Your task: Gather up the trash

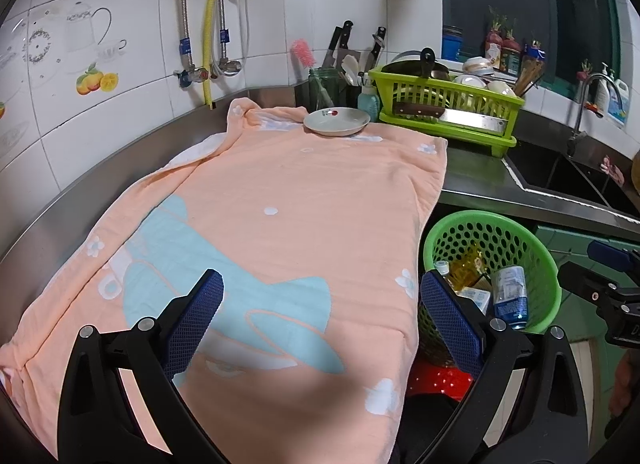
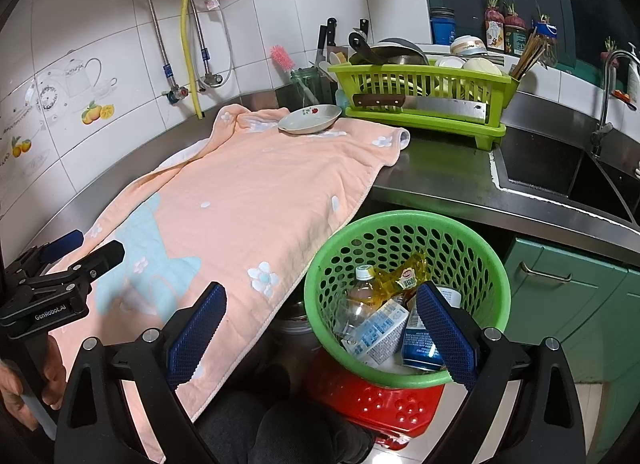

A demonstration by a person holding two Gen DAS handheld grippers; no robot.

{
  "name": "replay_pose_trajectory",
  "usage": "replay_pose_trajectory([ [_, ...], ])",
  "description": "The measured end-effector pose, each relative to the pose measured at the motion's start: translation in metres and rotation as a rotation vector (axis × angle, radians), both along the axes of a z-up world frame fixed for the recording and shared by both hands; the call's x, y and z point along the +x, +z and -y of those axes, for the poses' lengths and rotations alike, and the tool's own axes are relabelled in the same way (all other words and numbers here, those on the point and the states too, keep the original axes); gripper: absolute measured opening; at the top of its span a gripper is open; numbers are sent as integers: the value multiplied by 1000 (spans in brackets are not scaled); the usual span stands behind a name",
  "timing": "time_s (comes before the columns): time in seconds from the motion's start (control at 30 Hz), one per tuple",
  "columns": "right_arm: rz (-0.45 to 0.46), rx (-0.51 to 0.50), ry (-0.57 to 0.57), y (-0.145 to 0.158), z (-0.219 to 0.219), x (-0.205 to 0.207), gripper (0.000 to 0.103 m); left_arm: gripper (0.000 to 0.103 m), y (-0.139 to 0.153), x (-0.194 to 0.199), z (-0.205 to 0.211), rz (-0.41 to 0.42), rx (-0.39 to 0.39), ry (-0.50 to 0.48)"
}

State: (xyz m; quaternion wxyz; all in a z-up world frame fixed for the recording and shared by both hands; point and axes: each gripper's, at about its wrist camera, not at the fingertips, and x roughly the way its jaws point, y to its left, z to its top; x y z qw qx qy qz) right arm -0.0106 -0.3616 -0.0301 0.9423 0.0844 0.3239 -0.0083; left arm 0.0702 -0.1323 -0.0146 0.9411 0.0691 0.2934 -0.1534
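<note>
Trash: a clear bottle (image 2: pixel 357 296), a yellow wrapper (image 2: pixel 401 277), a white-blue carton (image 2: pixel 378 334) and a blue can (image 2: pixel 416 342) all lie inside the green basket (image 2: pixel 404 223).
Basket: it stands on a red perforated stool (image 2: pixel 384 404), below the edge of the steel counter (image 2: pixel 448 179), just beside the hanging border of the peach towel (image 2: pixel 256 199).
Right gripper (image 2: pixel 320 328): fingers spread wide, holding nothing; one finger is in front of the towel, the other in front of the basket's inside.
Left gripper (image 1: pixel 322 324): fingers also wide apart and empty, hovering over the towel, with the right-side finger at the towel's edge near the basket.
Counter: a white plate (image 2: pixel 310 119) rests on the far end of the towel; a green dish rack (image 2: pixel 424 95) with a cleaver stands behind it.
Only in right view: the hand (image 2: pixel 24 392) gripping the left tool's handle, and green cabinet doors (image 2: pixel 560 304).
Only in left view: the can's label side (image 1: pixel 510 296), and the right gripper from its side.
</note>
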Motion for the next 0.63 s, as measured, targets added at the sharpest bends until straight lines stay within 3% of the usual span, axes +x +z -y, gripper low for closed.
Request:
replay_pose_trajectory([
  [0.63, 2, 2, 0, -1, -4, -1, 92, 98, 1, 2, -5, -2, -8, 28],
])
